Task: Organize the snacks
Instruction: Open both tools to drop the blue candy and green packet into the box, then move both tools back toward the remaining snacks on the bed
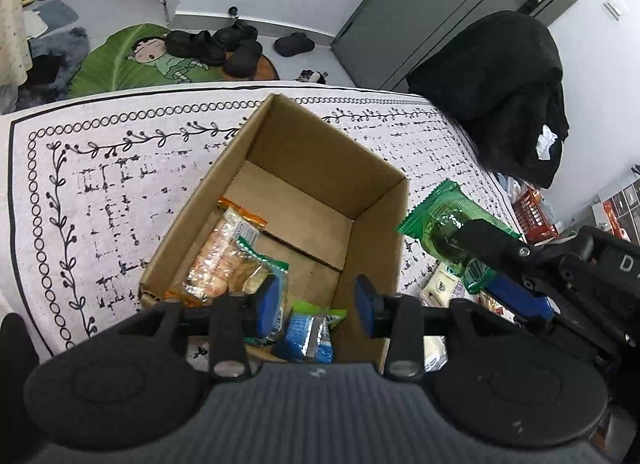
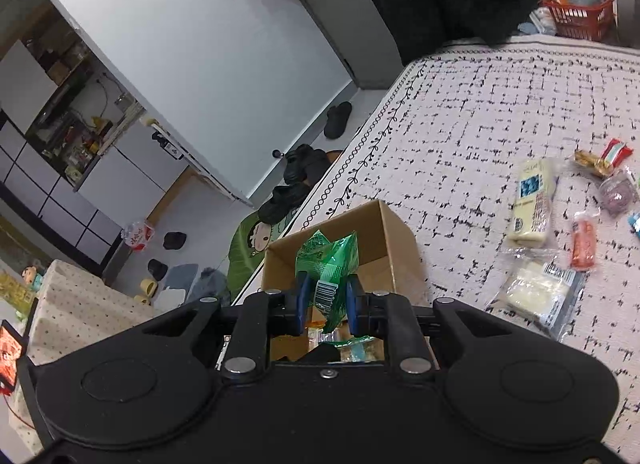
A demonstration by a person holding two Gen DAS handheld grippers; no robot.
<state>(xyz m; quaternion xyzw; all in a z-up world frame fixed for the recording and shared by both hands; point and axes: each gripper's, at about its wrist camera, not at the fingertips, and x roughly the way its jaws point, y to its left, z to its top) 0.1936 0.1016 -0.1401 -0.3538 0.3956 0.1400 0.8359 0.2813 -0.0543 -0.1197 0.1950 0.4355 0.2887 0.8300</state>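
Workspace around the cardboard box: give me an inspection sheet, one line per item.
Surface: white patterned cloth with a black leaf-and-ring border.
Job's things: open cardboard box holding an orange-edged cracker pack and a blue packet; green packet beside the box's rim.
Clutter: loose snacks on the cloth, among them a cream bar pack and an orange stick pack.
Grippers: left hand-held gripper open above the box, nothing between its pads; right hand-held gripper shut on the green packet.
Cables: nothing seen.
Surroundings: black shoes on a green leaf mat, black garment, red basket.
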